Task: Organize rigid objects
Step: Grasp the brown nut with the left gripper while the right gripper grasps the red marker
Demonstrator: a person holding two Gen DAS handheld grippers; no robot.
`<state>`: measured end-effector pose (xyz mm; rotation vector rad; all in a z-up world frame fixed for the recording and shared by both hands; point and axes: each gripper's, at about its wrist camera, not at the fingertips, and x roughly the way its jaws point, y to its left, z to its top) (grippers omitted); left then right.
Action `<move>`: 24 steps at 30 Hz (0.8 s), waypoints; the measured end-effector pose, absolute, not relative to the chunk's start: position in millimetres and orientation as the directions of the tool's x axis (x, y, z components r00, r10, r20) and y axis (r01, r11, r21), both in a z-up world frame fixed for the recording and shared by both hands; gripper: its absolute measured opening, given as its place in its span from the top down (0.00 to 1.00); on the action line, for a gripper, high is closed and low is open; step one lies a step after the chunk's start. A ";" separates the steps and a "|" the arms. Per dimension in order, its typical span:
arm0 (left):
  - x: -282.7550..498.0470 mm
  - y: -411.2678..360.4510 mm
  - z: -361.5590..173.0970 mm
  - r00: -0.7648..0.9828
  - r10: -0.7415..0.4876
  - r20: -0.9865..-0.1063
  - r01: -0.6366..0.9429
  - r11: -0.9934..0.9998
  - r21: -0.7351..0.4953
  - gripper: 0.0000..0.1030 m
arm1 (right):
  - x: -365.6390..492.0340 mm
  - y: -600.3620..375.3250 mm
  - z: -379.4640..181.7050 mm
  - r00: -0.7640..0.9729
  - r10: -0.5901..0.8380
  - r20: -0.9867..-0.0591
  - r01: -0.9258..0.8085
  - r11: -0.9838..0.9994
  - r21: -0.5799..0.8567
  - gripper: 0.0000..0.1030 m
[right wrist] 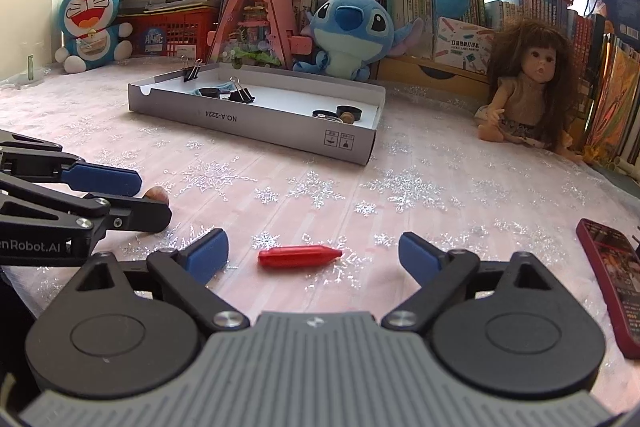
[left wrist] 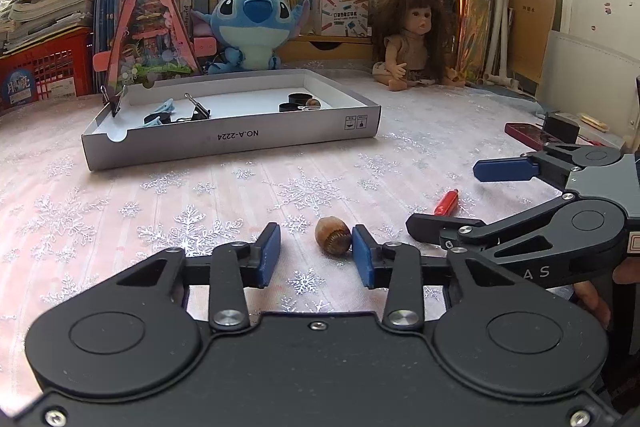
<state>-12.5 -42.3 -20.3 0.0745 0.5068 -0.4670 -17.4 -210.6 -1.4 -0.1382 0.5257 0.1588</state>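
1. While your left gripper (left wrist: 316,253) rests low over the tabletop (left wrist: 120,195), its blue pads stand fairly narrow around a brown walnut (left wrist: 333,235); the right-hand pad sits against the nut, the left-hand pad is clear of it, so nothing is clamped.
2. Your right gripper (right wrist: 314,253) is spread wide, with a red pen-shaped piece (right wrist: 299,256) lying flat on the cloth between its fingers, touched by neither pad.
3. From the left wrist view, that red piece (left wrist: 447,202) lies to the right of the walnut and a little beyond it, between the right gripper's two fingers (left wrist: 505,169).
4. From the right wrist view, the walnut (right wrist: 156,193) is mostly hidden behind the left gripper's fingers (right wrist: 102,179) at the left edge.
5. Farther back you have a shallow grey cardboard tray (left wrist: 224,141) marked NO.A-2224; it holds black binder clips (left wrist: 196,111), blue clips (left wrist: 162,107), black round caps (left wrist: 298,101) and a second walnut (left wrist: 313,102) beside the caps.
6. One more binder clip (right wrist: 191,71) is clamped upright on the tray's far left wall.
7. A dark red phone (right wrist: 612,275) lies on the tabletop at your right, well apart from the tray.
8. A blue plush toy (left wrist: 250,27) and a doll (left wrist: 408,39) sit behind the tray against the bookshelf.
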 end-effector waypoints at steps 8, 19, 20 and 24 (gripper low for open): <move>-9.8 -39.9 -19.8 0.771 -0.414 -0.485 0.441 0.895 -0.064 0.80 | -22.2 -210.0 -2.0 0.845 0.160 -0.510 -0.208 0.977 -0.038 0.26; -10.1 -38.3 -19.1 0.776 -0.411 -0.479 0.431 0.899 -0.074 0.83 | -25.1 -208.3 -1.0 0.852 0.170 -0.495 -0.208 0.978 -0.021 0.52; -9.9 -37.9 -18.9 0.776 -0.412 -0.478 0.430 0.899 -0.076 0.83 | -25.4 -208.2 -0.9 0.853 0.170 -0.494 -0.208 0.978 -0.022 0.52; -9.4 -37.3 -18.4 0.777 -0.411 -0.477 0.427 0.901 -0.080 0.83 | -26.2 -208.1 0.1 0.855 0.169 -0.491 -0.207 0.978 -0.024 0.52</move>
